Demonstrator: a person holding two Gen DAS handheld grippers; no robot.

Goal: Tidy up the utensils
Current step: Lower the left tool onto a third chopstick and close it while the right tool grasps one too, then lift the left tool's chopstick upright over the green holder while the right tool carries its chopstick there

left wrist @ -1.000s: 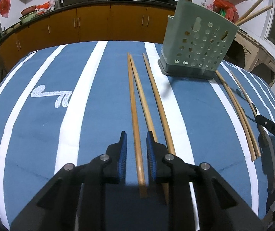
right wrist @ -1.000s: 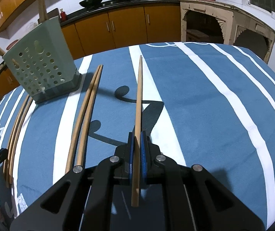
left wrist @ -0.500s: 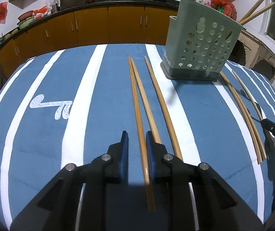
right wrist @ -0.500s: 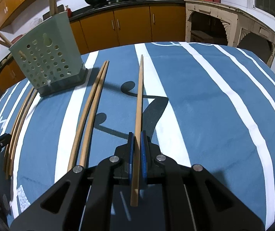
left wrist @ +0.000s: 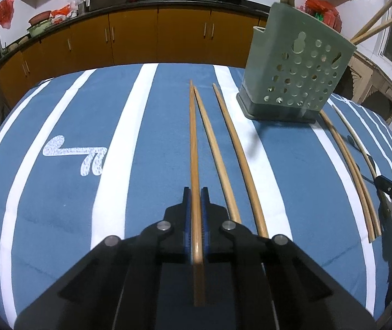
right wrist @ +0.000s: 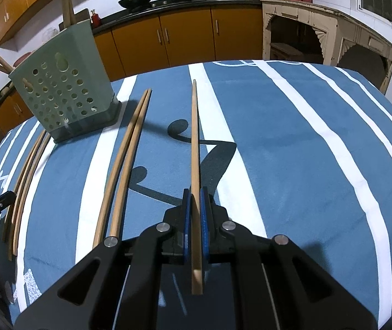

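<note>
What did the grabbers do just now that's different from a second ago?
The left gripper has just closed its jaws on a wooden chopstick that earlier lay loose between them. The right gripper stayed clamped on its own chopstick. The green holder and the loose chopsticks on the cloth did not move.

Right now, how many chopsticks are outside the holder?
6 chopsticks: one in the left tool, jaws just closed on it; two beside it; two right of the holder; one in the right tool. More inside the holder.

six chopsticks (left wrist: 225, 148), one utensil holder (left wrist: 296, 78)
</note>
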